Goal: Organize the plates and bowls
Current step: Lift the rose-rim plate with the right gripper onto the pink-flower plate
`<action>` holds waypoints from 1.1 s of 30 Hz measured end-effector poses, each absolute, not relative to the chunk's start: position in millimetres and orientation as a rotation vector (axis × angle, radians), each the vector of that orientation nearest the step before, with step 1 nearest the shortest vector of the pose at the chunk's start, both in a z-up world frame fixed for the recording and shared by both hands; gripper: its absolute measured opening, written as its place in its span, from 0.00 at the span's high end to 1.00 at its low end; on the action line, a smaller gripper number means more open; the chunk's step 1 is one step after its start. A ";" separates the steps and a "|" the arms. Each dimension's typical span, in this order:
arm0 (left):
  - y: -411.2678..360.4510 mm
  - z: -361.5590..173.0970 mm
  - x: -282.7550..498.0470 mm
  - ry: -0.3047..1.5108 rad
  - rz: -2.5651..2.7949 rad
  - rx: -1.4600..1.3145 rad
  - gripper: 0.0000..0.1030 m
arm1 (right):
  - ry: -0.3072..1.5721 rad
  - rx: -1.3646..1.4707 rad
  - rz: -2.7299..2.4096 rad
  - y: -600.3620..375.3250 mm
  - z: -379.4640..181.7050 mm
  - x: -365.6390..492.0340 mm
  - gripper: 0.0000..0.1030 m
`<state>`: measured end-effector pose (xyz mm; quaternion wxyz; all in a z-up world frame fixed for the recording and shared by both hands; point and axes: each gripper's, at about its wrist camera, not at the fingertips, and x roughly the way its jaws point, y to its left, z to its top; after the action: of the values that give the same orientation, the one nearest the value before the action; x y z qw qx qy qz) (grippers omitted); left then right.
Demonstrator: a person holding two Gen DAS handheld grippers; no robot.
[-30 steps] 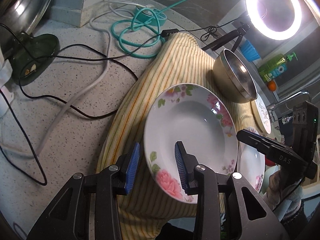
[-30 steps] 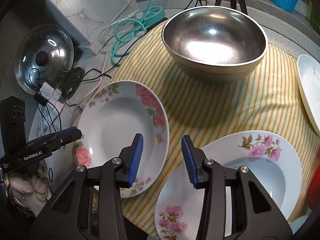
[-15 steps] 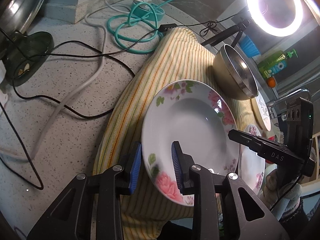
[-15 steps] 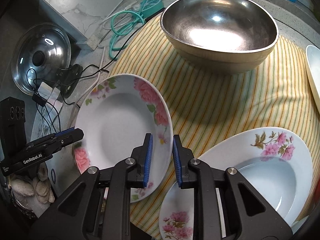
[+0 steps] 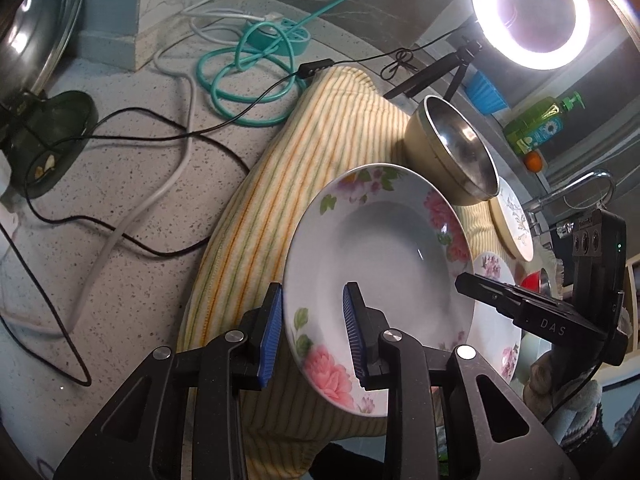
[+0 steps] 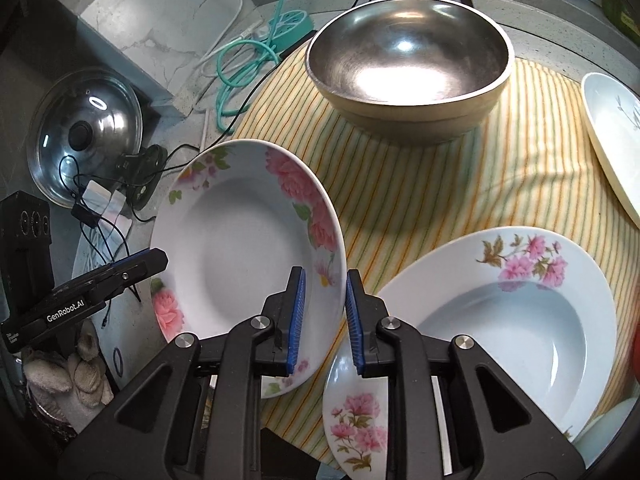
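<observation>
while tilted up off the striped cloth (image 6: 420,184), the flowered plate (image 6: 248,240) is clamped at opposite rims by the left gripper (image 5: 312,328) and right gripper (image 6: 323,312), whose fingers have just closed. a second flowered plate (image 6: 520,312) lies just beside; a metal bowl (image 6: 408,64) sits behind.

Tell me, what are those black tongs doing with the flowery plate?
A person is holding tongs in each hand, and both have grabbed the same flowery plate. The left tongs pinch its left rim and the right tongs pinch its right rim. It sits over the striped cloth, beside a second flowery plate. A metal bowl sits farther back.
</observation>
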<state>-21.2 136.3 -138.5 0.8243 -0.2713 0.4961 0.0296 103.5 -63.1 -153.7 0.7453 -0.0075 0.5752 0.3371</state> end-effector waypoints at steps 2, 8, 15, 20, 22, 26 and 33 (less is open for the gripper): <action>132.9 -134.6 -18.8 1.051 0.051 -0.568 0.74 | 1.258 0.011 0.727 -72.0 -149.7 102.5 0.80; 115.7 -122.2 -6.7 1.038 -0.012 -0.533 0.74 | 1.239 0.046 0.681 -99.7 -137.9 94.5 0.80; 84.1 -119.4 14.1 1.054 -0.107 -0.482 0.74 | 1.252 0.108 0.594 -143.5 -135.1 87.9 0.80; 57.4 -122.5 28.9 1.077 -0.177 -0.438 0.74 | 1.253 0.141 0.525 -176.6 -137.0 77.7 0.80; 47.9 -123.9 34.3 1.085 -0.202 -0.423 0.74 | 1.255 0.152 0.498 -188.5 -138.0 73.2 0.80; 26.5 -127.4 44.6 1.102 -0.255 -0.381 0.74 | 1.266 0.186 0.443 -210.4 -143.4 65.7 0.80; -3.6 -131.2 61.1 1.124 -0.322 -0.312 0.74 | 1.281 0.215 0.369 -233.2 -156.2 50.9 0.80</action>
<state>61.1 -3.6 -131.2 0.8225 -0.1468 0.5282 -0.1513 50.9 -233.2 -156.2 0.7807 0.0993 0.5928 0.1709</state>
